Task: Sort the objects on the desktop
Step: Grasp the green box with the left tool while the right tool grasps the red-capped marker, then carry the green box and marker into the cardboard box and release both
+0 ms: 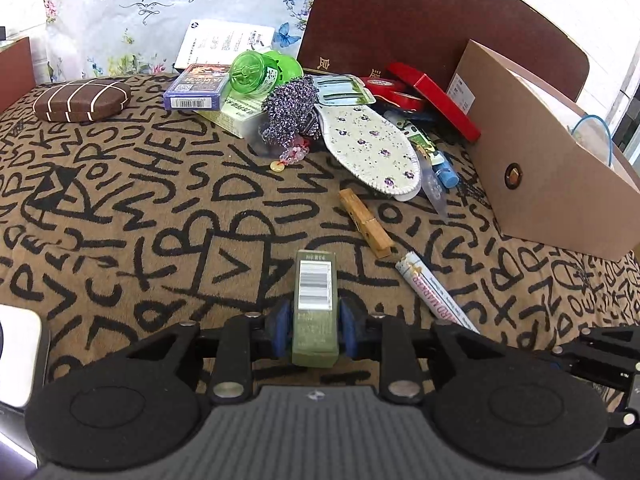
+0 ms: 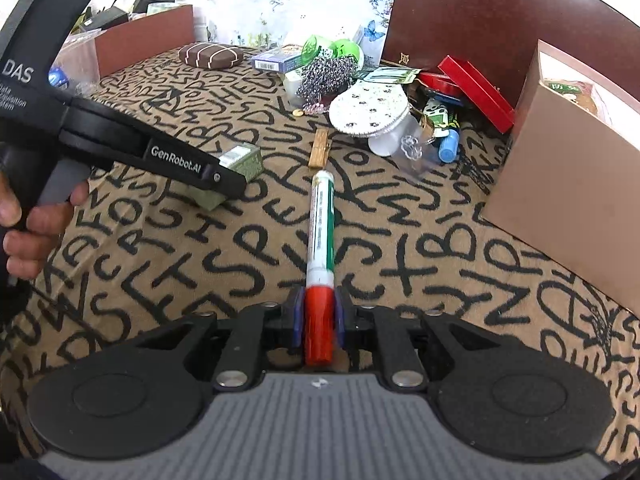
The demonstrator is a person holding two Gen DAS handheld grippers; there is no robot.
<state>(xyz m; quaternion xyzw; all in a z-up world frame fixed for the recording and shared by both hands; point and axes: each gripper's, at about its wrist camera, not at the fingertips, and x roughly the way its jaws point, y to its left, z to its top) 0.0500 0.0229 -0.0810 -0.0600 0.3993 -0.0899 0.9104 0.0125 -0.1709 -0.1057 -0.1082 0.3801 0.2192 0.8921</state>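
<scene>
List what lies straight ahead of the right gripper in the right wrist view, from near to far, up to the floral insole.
right gripper shut on the red-capped marker → wooden clothespin → floral insole.

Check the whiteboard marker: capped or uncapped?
Capped. The red cap sits on the marker, clamped between the right gripper pads.

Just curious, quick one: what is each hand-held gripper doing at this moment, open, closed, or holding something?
Left hand-held gripper: closed on a small green box.
Right hand-held gripper: closed on a whiteboard marker, gripped at its red cap.
</scene>
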